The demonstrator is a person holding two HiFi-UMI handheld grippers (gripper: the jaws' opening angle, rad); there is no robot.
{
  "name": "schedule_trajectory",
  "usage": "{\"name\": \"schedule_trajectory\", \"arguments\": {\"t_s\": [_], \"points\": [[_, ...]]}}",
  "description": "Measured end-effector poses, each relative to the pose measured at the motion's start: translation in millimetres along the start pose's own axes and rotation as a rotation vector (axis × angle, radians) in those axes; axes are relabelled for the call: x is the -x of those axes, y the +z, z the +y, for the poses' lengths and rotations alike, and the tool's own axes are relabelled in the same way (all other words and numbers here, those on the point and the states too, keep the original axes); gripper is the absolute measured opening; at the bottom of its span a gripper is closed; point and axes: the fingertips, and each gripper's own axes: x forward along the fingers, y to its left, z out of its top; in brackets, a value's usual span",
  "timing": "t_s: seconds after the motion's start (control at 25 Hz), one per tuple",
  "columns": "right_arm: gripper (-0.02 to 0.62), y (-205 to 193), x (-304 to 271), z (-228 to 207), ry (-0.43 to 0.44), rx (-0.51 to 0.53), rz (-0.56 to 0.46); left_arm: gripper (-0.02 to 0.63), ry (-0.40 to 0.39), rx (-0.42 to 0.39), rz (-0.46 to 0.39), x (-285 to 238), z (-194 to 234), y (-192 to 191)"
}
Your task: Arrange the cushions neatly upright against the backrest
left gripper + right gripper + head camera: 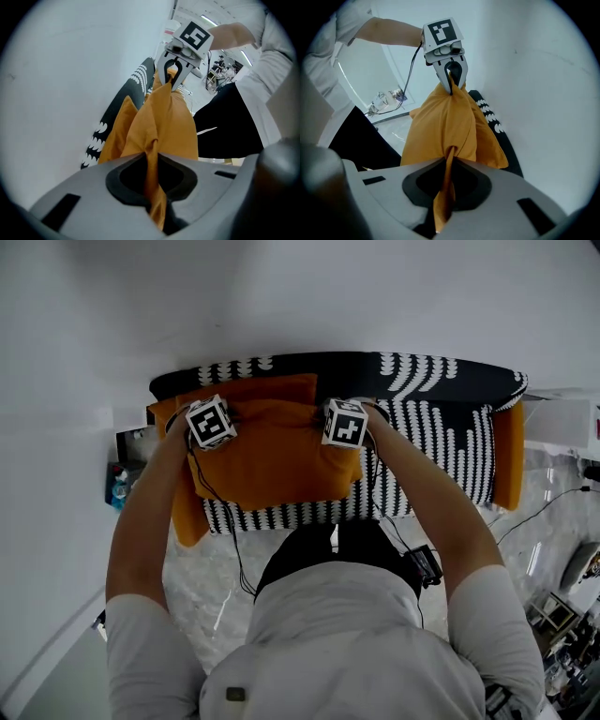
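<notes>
my left gripper (151, 164) and my right gripper (449, 171) each pinch tight on a top corner of the orange cushion (272, 460), just in front of the backrest (394, 367). i think only thin cloth is pinched, so it could slip out and flop down.

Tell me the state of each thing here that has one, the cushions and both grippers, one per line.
front cushion: hanging from both grippers by its top corners, in front of the backrest.
left gripper: shut on the front cushion.
right gripper: shut on the front cushion.
back cushion: leaning against the backrest, behind the front cushion.
end cushion: standing on edge at the right end of the sofa.
</notes>
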Motion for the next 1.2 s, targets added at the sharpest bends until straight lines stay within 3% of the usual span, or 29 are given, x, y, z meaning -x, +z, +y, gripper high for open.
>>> {"name": "schedule_trajectory", "arguments": {"t_s": [0.36, 0.6, 0.92, 1.2], "points": [[0.04, 16.5, 44.8, 60.7, -0.039, 0.079, -0.016, 0.037, 0.063, -0.01, -0.016, 50.3, -64.8, -4.9], [0.038, 26.9, 88.8, 88.8, -0.126, 0.095, -0.027, 0.031, 0.12, 0.036, -0.075, 82.7, -93.6, 4.2], [0.037, 13.0, 152.5, 94.6, -0.258, 0.097, -0.021, 0.029, 0.169, -0.034, -0.143, 113.1, -104.9, 57.4], [0.037, -46.4, 206.9, 104.0, -0.349, 0.027, -0.034, 0.029, 0.185, -0.149, -0.143, 120.2, -118.0, 141.9]]}}
